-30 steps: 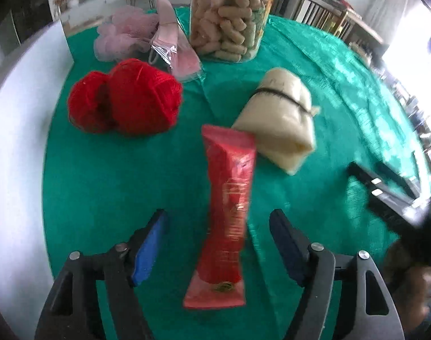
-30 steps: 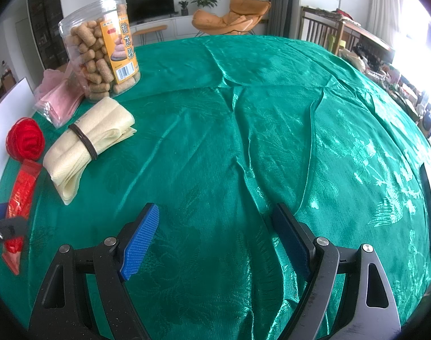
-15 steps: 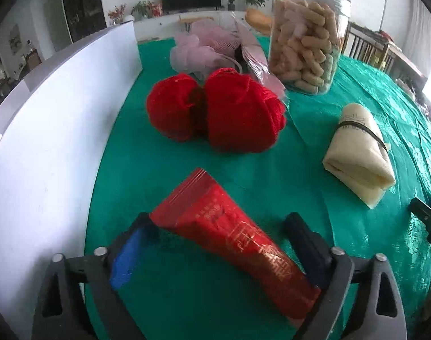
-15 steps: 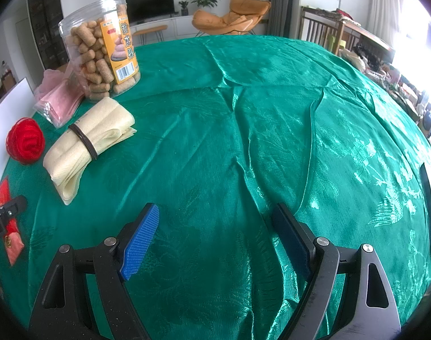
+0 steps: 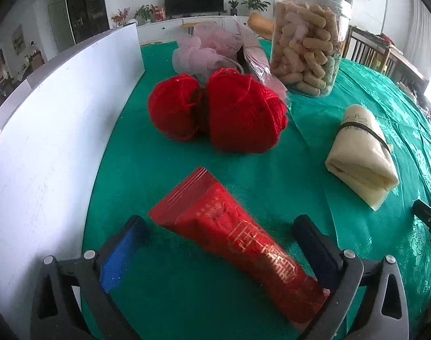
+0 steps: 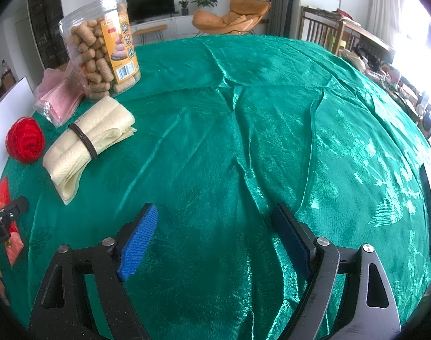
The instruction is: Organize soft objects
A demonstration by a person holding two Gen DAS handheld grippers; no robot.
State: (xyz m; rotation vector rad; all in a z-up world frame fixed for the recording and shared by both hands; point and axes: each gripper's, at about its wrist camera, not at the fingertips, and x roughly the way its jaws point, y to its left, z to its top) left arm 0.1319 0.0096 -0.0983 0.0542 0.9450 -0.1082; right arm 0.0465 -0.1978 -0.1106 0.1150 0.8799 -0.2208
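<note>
A living room with a dark television and potted plants lies behind your table, which is draped in a shiny green cloth [image 6: 243,130].

Along the far left of your left-hand view stands a white board [image 5: 45,147], upright at the cloth's edge. Next to it, your left gripper [image 5: 218,243] tilts steeply down toward the cloth, and its jaws are opening, already spread wide. The red packet [image 5: 232,240] lies slantwise on the cloth between them: its crimped end points up and left, clear of the blue left pad, while its lower end lies against the base of the right finger [image 5: 314,243], and whether the pad there presses on it you cannot tell. Beyond it sits the red yarn [image 5: 218,113], two balls joined together. Behind the yarn are the pink mesh puff [image 5: 204,51] and a clear bag of pink sheets [image 5: 258,59], the bag leaning just beside the snack jar [image 5: 309,48]. To the right, well apart from the yarn, lies the folded cream cloth [image 5: 360,155], bound with a dark band.

Further right, your right gripper [image 6: 215,232] is also angled down over bare cloth, jaws wide apart, with nothing between them. At the left edge of its view, the left gripper's dark tip overlaps the red packet.
</note>
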